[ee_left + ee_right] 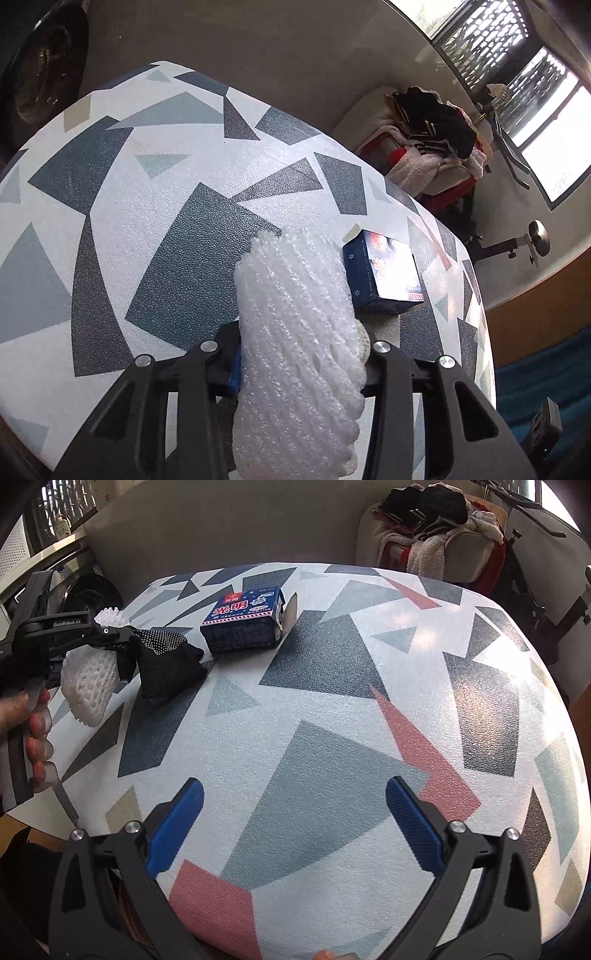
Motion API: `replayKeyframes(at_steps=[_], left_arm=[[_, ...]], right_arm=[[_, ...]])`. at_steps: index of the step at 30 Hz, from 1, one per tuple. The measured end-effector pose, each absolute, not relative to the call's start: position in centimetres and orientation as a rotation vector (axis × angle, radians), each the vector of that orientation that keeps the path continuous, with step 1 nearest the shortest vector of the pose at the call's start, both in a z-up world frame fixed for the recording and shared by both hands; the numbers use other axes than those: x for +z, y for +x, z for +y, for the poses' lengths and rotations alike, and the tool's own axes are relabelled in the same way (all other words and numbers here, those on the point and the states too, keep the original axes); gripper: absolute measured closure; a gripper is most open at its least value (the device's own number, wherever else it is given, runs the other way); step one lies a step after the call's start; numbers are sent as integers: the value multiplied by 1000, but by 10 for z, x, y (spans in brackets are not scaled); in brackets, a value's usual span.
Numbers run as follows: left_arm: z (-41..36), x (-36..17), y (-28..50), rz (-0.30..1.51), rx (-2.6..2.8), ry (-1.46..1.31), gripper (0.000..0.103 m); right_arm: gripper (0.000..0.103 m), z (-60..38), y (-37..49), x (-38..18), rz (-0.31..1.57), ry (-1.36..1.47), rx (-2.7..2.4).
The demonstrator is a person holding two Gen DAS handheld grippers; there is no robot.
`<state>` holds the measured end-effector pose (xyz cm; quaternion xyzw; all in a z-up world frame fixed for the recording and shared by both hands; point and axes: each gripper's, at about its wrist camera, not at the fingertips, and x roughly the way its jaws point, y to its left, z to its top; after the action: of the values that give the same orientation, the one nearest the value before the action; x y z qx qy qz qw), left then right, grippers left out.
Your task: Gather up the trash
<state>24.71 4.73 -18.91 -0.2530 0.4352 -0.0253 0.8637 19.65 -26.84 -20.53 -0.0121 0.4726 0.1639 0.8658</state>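
A white foam net sleeve (295, 332) is pinched between the black fingers of my left gripper (299, 354), which is shut on it just above the patterned tablecloth (147, 184). The foam hides the fingertips. A dark blue carton (384, 273) lies on the cloth just beyond and to the right. In the right wrist view the left gripper (110, 635) holds the foam net sleeve (88, 672) at the far left. A black dotted glove (166, 661) lies beside it, and the carton (243, 624) behind that. My right gripper (295, 812) is open over the cloth (332, 701), with nothing between its blue pads (177, 827).
A chair piled with clothes (436, 535) stands behind the table, near bright windows (535, 110). A fan (40, 74) sits at the far left. A hand (37, 731) grips the left gripper's handle. A blue rug (546, 369) with a small black device (546, 424) lies below the table's right edge.
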Motion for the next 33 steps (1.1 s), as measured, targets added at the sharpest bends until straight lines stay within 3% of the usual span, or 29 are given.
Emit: replayKeyframes(at_steps=[9, 19, 20, 21, 33], left_arm=[[86, -128, 221, 750, -151, -634, 64], [90, -136, 205, 794, -173, -582, 64], [88, -137, 204, 799, -177, -578, 64], [87, -139, 202, 803, -183, -576, 64], [59, -136, 167, 815, -270, -521, 63]], right_arm=[[6, -207, 292, -189, 847, -24, 401], [6, -151, 371, -228, 1009, 6, 334], [7, -147, 372, -231, 1027, -25, 334], [23, -144, 370, -233, 1039, -57, 351], [22, -190, 275, -179, 890, -76, 454]])
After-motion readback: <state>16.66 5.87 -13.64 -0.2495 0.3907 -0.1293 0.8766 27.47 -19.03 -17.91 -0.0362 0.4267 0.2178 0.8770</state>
